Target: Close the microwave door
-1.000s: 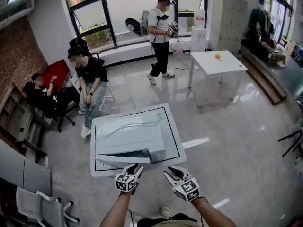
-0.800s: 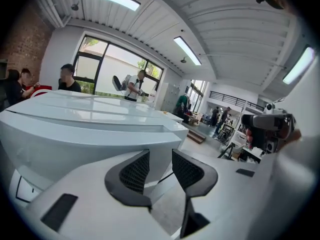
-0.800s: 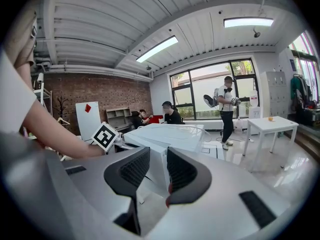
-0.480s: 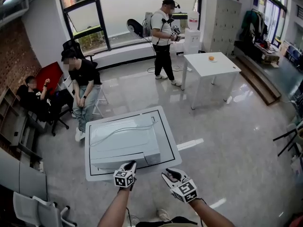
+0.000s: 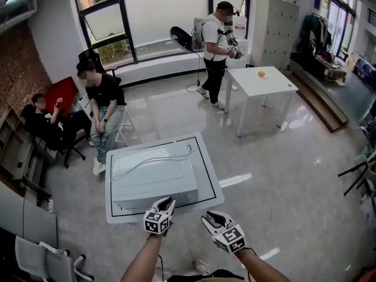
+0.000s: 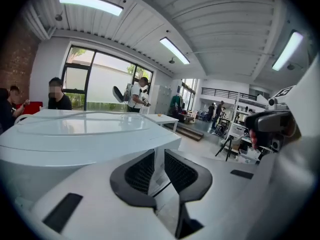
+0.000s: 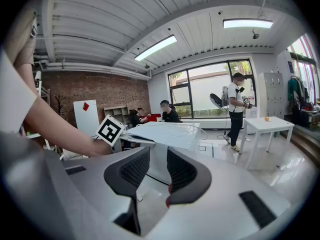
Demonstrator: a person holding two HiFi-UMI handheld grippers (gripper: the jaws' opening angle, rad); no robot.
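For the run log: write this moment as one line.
microwave: shut | left tongs: empty, jaws just opening, near its front | right tongs: open, empty

Front and centre, the left hand-held gripper (image 6: 159, 158): its dark ribbed jaws have just been opening a crack, with nothing between them, only a sliver of counter (image 6: 163, 200) crossed by a black line. The white microwave (image 6: 75, 139) fills the left, a cable curving over its glossy top, its near corner just beyond the jaw tips. Far back, a seated person (image 6: 59, 96) and a standing person (image 6: 136, 94) by the window.
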